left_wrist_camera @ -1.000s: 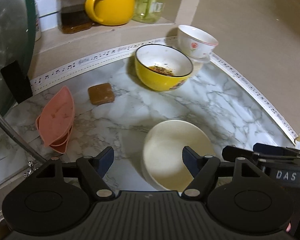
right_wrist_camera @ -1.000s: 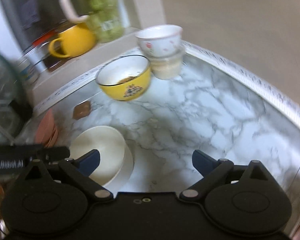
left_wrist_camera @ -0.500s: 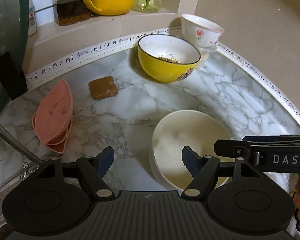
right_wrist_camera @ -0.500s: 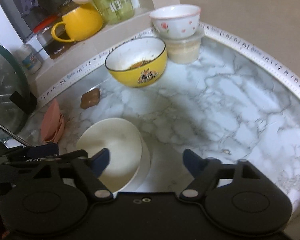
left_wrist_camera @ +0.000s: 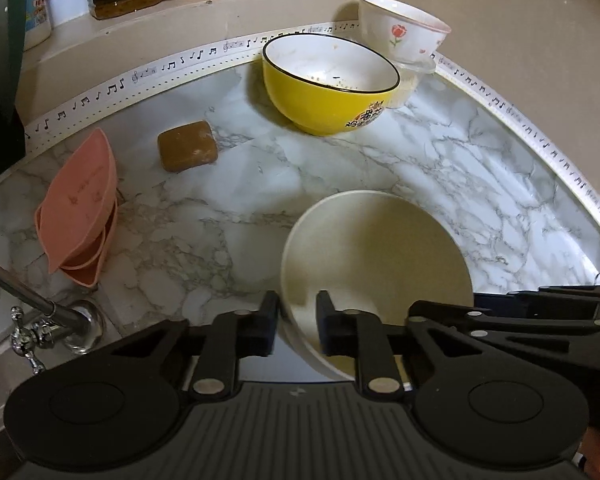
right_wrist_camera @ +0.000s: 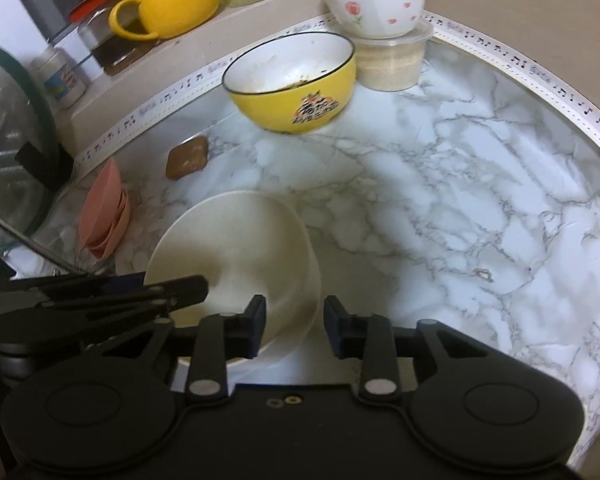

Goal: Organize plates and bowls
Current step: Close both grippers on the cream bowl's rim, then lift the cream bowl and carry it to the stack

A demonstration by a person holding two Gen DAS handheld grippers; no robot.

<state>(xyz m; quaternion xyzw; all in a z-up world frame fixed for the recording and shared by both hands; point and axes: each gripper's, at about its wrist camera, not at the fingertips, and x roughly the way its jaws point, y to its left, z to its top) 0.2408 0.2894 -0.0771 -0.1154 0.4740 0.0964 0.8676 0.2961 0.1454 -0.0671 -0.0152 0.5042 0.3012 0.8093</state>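
Note:
A cream bowl (left_wrist_camera: 380, 264) sits on the marble counter (left_wrist_camera: 260, 184), close in front of both grippers. My left gripper (left_wrist_camera: 298, 324) is shut on its left rim. My right gripper (right_wrist_camera: 294, 324) is shut on its right rim; the bowl also shows in the right wrist view (right_wrist_camera: 236, 256). A yellow bowl (left_wrist_camera: 328, 84) with food residue stands farther back. A white flowered bowl (left_wrist_camera: 400, 28) rests on a lidded plastic tub (right_wrist_camera: 392, 60) behind it. Stacked pink leaf-shaped dishes (left_wrist_camera: 80, 208) lie at the left.
A brown soap bar (left_wrist_camera: 188, 146) lies left of the yellow bowl. A yellow mug (right_wrist_camera: 168, 0) and jars stand on the back ledge. A chrome tap (left_wrist_camera: 40, 320) is at the near left. A glass lid (right_wrist_camera: 8, 132) leans at the far left.
Both grippers have closed from wide open onto opposite rims of the cream bowl and moved closer to it.

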